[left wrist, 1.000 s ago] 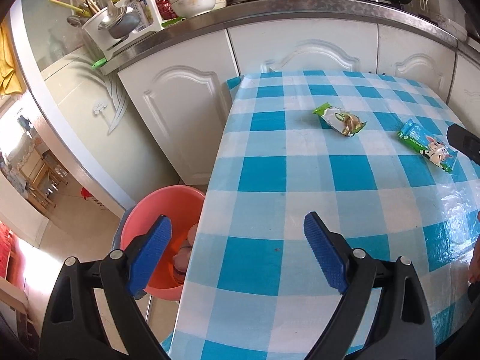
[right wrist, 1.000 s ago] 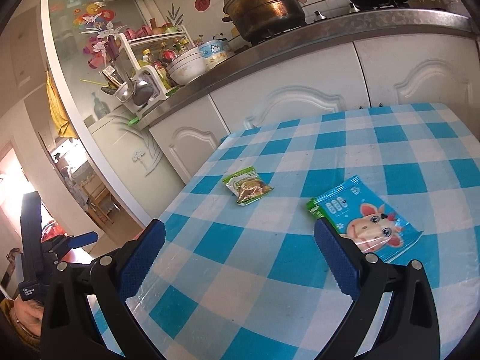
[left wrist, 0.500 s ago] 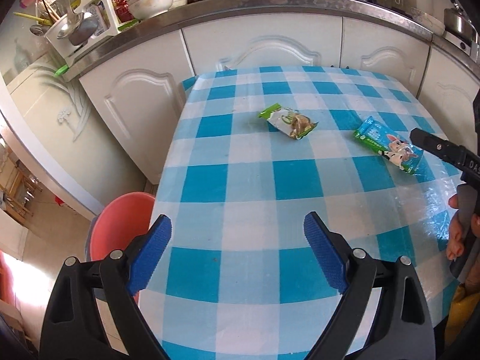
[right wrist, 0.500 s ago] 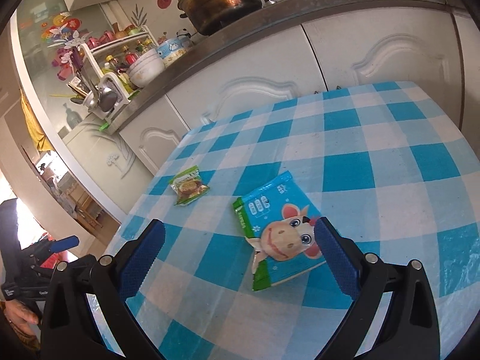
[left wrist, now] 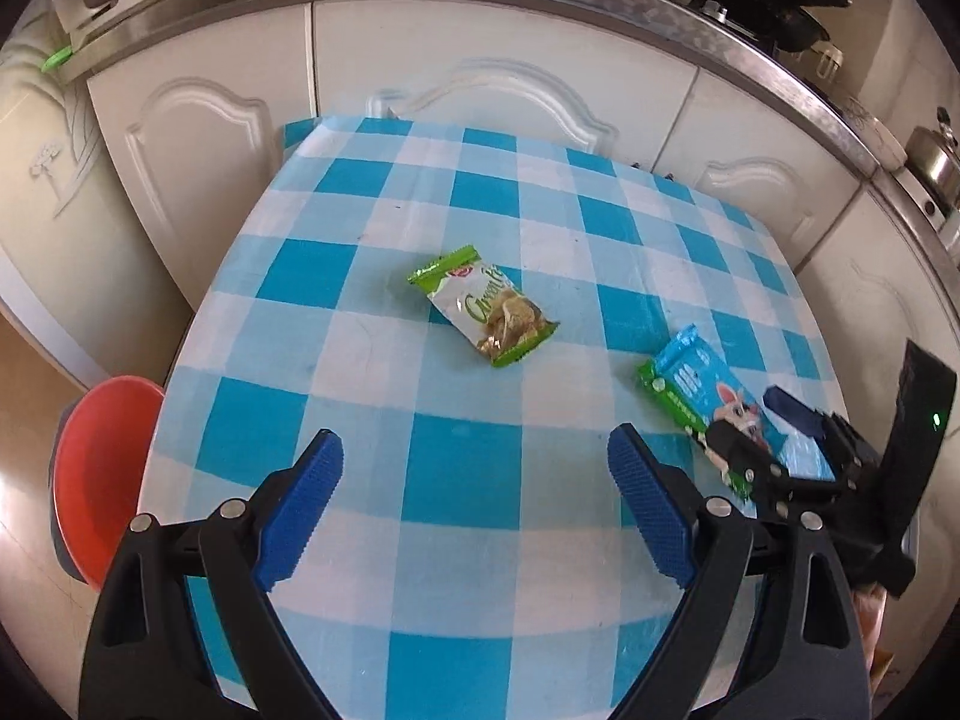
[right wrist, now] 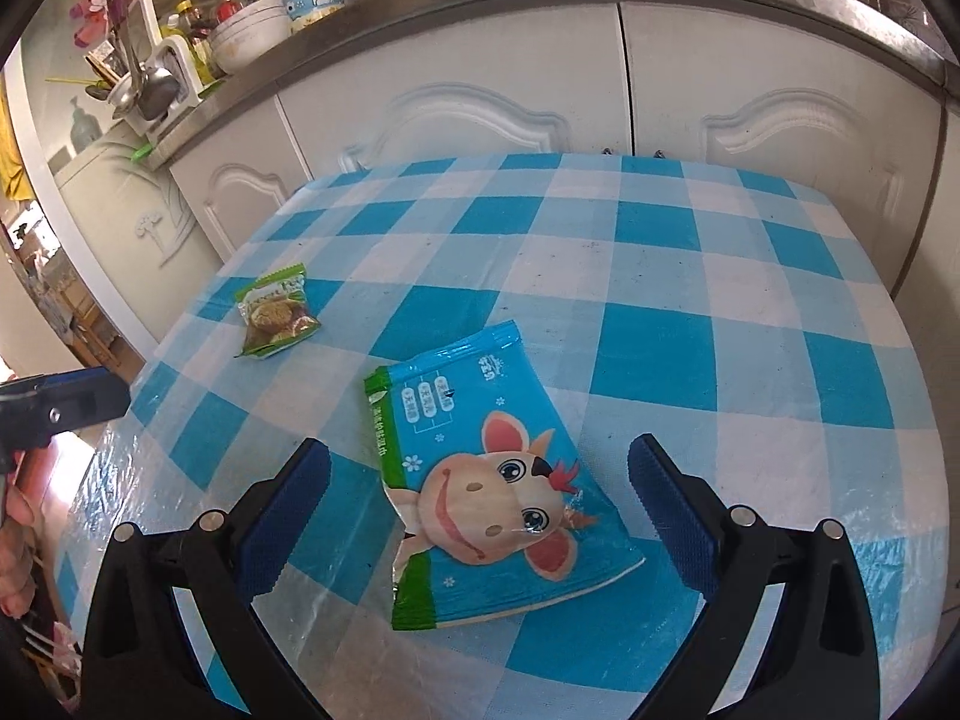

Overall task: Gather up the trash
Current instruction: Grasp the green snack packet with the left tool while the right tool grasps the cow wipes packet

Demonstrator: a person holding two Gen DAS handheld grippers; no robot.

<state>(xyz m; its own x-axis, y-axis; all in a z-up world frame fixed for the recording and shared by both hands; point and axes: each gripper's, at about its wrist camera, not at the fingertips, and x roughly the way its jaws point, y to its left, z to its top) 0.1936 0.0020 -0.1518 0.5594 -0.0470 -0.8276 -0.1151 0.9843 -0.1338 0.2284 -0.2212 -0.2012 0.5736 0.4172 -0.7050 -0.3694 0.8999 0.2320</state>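
Only the left wrist view shows the round orange plastic basin (left wrist: 99,474) at nine o'clock. The torn blue cartoon-cow foil wrapper (right wrist: 498,480) lies flat between the right gripper (right wrist: 480,507) fingers, spread wide, untouched; left gripper (left wrist: 474,501) fingers gape empty.

The left wrist view is taken from above the near edge of the checked table (left wrist: 474,480), angled steeply down toward the white cabinets (left wrist: 480,48). The right wrist view is set lower and closer, over the blue packet (right wrist: 492,480), facing the same cabinets. The tabletop, the green packet (left wrist: 486,312) and the blue packet are shared by both; each gripper is caught in the other's view.
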